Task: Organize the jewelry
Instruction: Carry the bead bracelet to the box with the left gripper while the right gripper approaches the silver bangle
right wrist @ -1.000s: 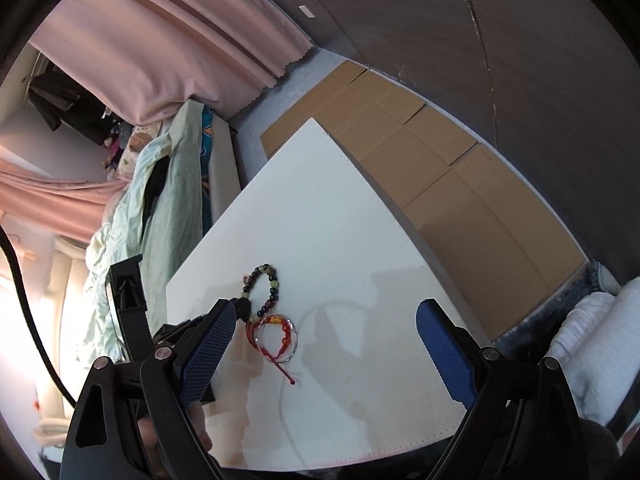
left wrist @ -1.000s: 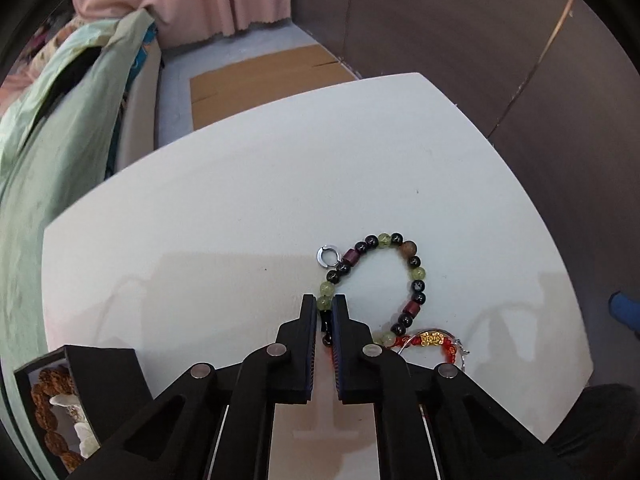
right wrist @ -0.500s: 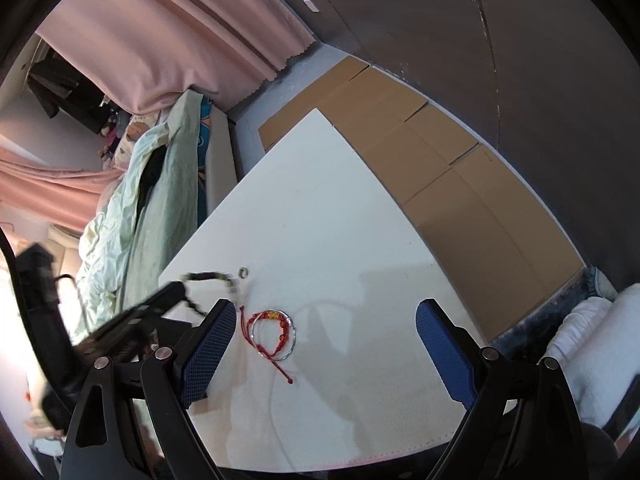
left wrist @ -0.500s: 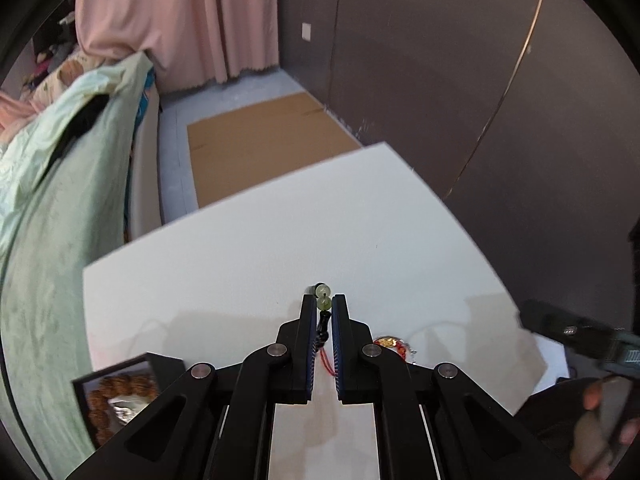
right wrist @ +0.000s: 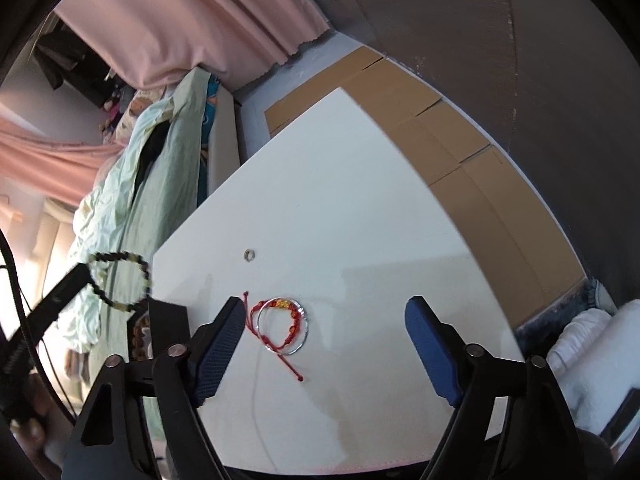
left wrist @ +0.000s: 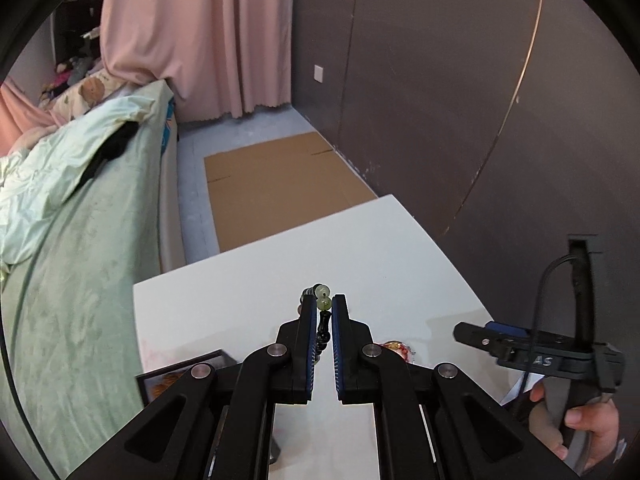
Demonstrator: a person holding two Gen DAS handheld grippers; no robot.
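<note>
Left gripper (left wrist: 323,306) clenched on the beaded bracelet (right wrist: 120,280) – loop hangs in the air off the table's (right wrist: 360,208) left edge, above the jewelry box (left wrist: 180,378). Right gripper (right wrist: 324,322) released, jaws just been closing – red string bracelet (right wrist: 280,322) and silver bangle (right wrist: 303,334) lie between its 2 fingers, untouched; small ring (right wrist: 250,255) farther off

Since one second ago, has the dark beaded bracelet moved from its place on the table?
Yes. The beaded bracelet left the white table, where it lay beside the small ring, and now hangs past the table's left edge, held in the left gripper.
</note>
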